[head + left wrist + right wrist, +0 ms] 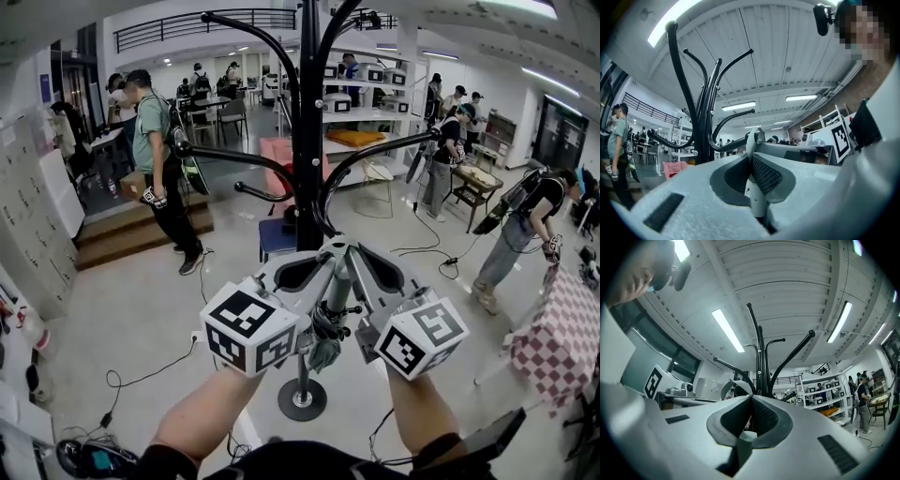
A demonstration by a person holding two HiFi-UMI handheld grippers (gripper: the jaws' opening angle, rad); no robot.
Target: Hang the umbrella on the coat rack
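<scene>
Busy workshop hall with a pale floor, shelving and several people working well away from a black coat rack point(307, 141), which stands on a round base point(302, 400) straight in front of the person. Just on the person's side of the rack's pole, a small folded grey-green umbrella point(336, 295) is held upright between two grippers pressed close side by side. The left gripper point(751, 157) has its jaws clamped on the umbrella's pale shaft, and a limp wrist strap point(749, 140) loops up above them. The right gripper point(751, 398) is likewise closed on the same shaft from the other side. The umbrella is probably light and stiff along its shaft, with soft, loose fabric at the bottom. The shaft looks the firm place to grip, while the floppy strap is likely what must slip over a hook. A long curved arm point(234, 157) reaches left of the pole, another point(375, 150) right of it, and a short hook point(262, 195) sits lower between them. Open room lies on the person's side of the rack; the knobbed hook ends are edges the strap could catch on. Cables point(141, 375) trail on the floor left of the base.
</scene>
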